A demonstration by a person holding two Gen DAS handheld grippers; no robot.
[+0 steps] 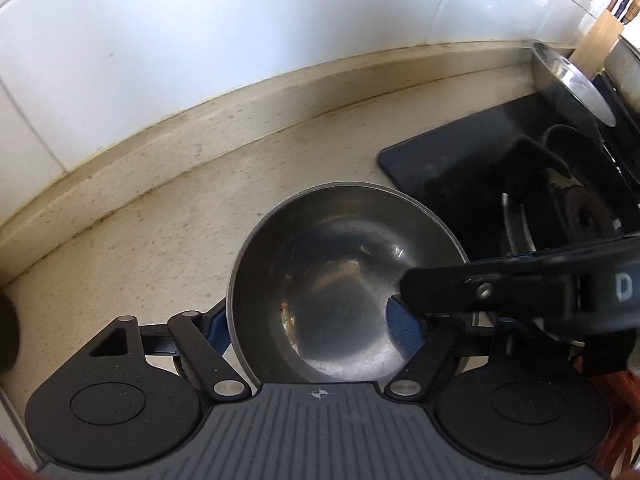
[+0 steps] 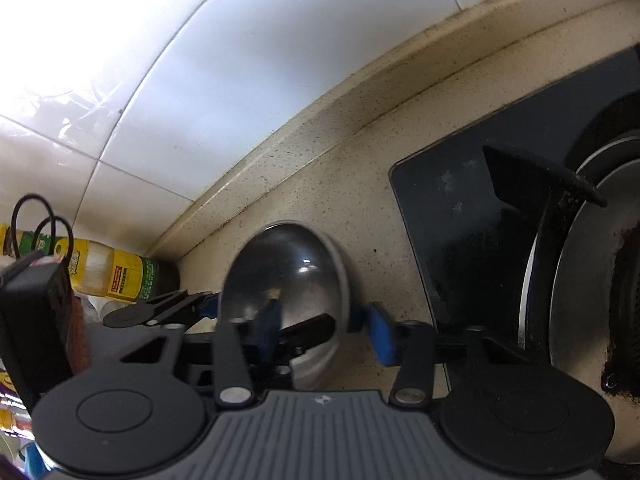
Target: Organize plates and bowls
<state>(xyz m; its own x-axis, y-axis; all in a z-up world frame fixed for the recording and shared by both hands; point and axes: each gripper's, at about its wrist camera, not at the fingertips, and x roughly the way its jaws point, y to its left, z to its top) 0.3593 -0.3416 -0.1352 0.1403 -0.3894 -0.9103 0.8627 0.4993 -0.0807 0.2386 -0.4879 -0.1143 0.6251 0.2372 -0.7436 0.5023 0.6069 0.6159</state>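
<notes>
A steel bowl sits on the beige counter, upright, beside the black stove. My left gripper straddles its near side, with one blue pad outside its left wall and one inside at the right; the jaws look spread. My right gripper straddles the bowl's right wall, its left blue finger inside and its right finger outside, with a gap to the wall. The right gripper's black finger also shows in the left wrist view, reaching into the bowl.
A black glass stove with a burner grate lies right of the bowl. A steel pot and a knife block stand at the far right. A yellow oil bottle lies left. A white tiled wall backs the counter.
</notes>
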